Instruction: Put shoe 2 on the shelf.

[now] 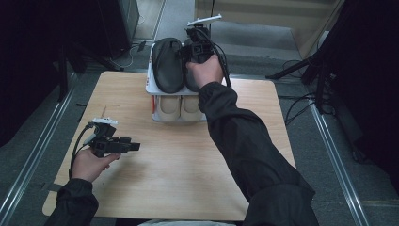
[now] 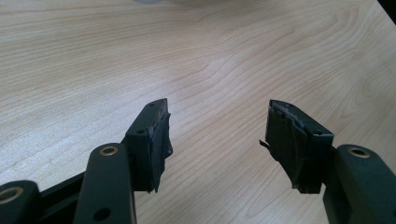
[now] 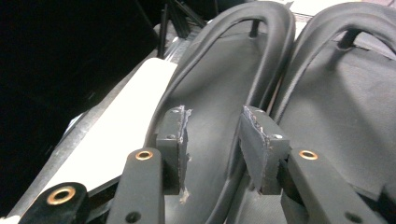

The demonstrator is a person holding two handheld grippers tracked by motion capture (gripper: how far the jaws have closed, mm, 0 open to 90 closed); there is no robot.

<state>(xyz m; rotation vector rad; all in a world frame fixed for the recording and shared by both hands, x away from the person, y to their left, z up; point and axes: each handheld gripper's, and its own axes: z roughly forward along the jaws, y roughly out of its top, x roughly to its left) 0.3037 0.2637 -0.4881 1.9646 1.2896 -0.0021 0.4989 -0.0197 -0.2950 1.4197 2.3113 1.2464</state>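
Over the rack's (image 1: 151, 87) top shelf at the desk's far edge: right tongs (image 3: 215, 133) half-spread around the black slipper's (image 3: 219, 93) rim, not pinching. Next, squeeze and lift. Left tongs (image 2: 217, 135) spread, empty, near left edge.

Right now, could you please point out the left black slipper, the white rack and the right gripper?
left black slipper (image 1: 168, 65), high view, middle of its insole.
white rack (image 1: 149, 84), high view, left edge of the top shelf.
right gripper (image 3: 214, 122), right gripper view, midway between its fingertips.

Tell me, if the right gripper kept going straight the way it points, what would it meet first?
Probably the black shoe on the white rack: the right gripper hangs open just over its insole, though depth is hard to judge.
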